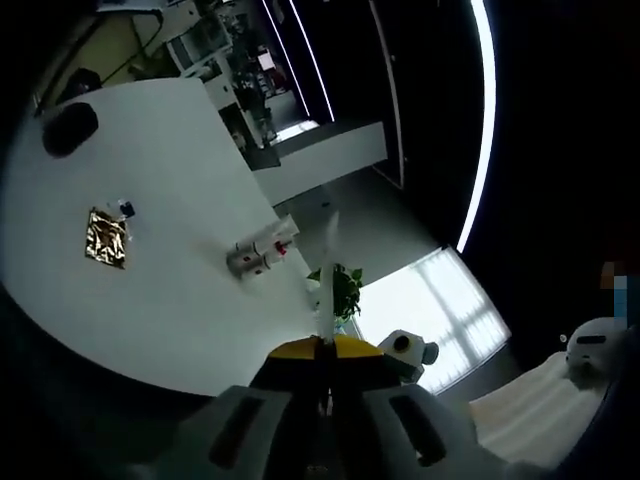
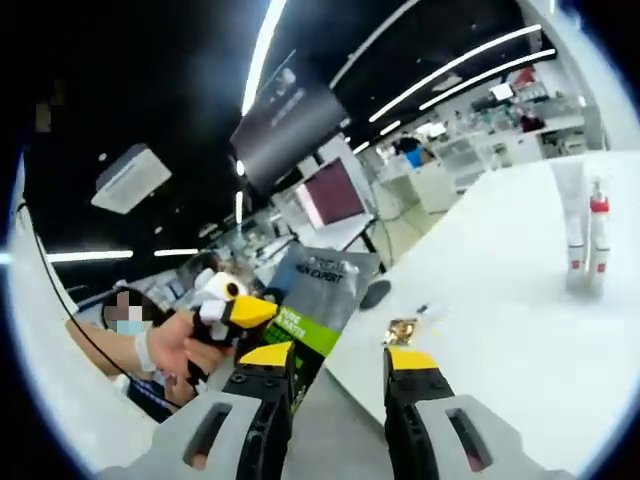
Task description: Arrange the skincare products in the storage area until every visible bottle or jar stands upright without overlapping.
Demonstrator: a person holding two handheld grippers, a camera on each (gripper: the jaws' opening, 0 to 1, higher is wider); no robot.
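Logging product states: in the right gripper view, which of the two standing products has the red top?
The bottle with the red cap, the one nearer the picture's right edge. The white tube beside it is plain white at the top and stands slightly taller.

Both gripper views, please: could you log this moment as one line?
left gripper: shut | right gripper: open, empty | white red-capped bottles: untouched on white table

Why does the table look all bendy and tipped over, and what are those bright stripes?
Left gripper view: the fisheye lens curves the white table and the view is rolled, with a glaring light strip. Right gripper view: ceiling light strips streak brightly and the edges bend.
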